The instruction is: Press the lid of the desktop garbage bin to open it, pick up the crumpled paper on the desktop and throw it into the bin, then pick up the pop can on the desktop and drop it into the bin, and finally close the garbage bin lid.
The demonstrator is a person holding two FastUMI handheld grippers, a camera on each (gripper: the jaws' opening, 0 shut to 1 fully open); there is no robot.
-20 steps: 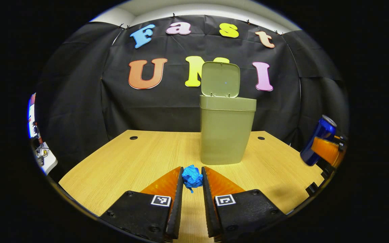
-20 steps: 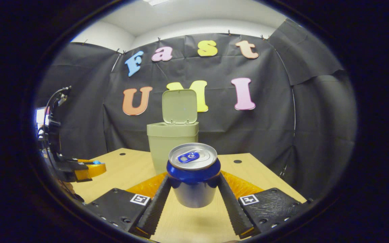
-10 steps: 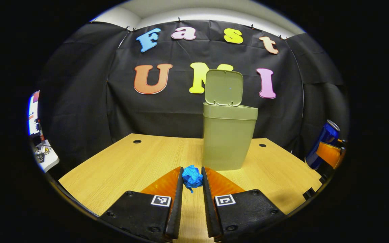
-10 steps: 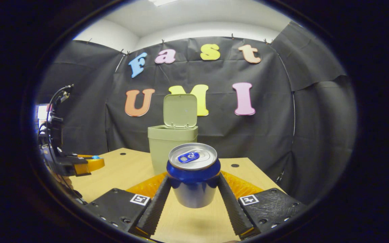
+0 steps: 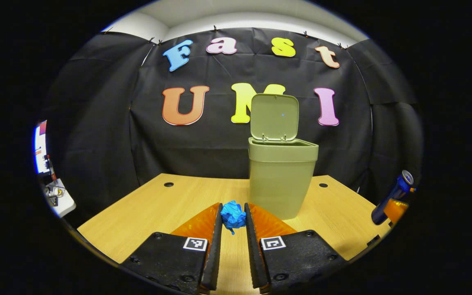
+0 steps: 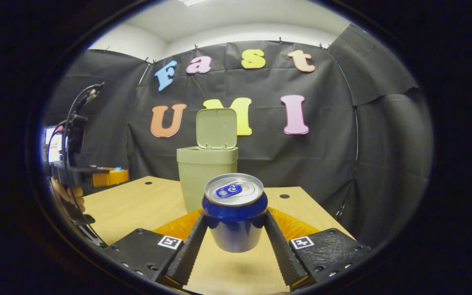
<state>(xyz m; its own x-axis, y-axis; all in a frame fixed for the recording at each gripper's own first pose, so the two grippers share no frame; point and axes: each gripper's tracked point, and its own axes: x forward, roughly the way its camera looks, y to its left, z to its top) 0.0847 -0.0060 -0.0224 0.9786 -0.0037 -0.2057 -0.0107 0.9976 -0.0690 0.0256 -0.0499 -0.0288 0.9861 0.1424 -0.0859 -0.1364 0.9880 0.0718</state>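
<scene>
1. Right now I am on the paper step: my left gripper (image 5: 232,215) is clamped on the crumpled paper (image 5: 233,214), held above the desktop (image 5: 158,205), short of the bin (image 5: 282,180).
2. My right gripper (image 6: 235,229) is clamped on the pop can (image 6: 234,213), lifted off the wood.
3. Next, I judge, the paper must go up over the rim, in front of the raised lid (image 5: 275,116), before I part the jaws.
4. Seen from the right gripper view, the can's long axis stands upright, tab end up.

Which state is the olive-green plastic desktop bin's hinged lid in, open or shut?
Open. The olive-green plastic bin's lid stands upright behind the rim of the bin, leaving its mouth uncovered; the right gripper view shows the same.
</scene>
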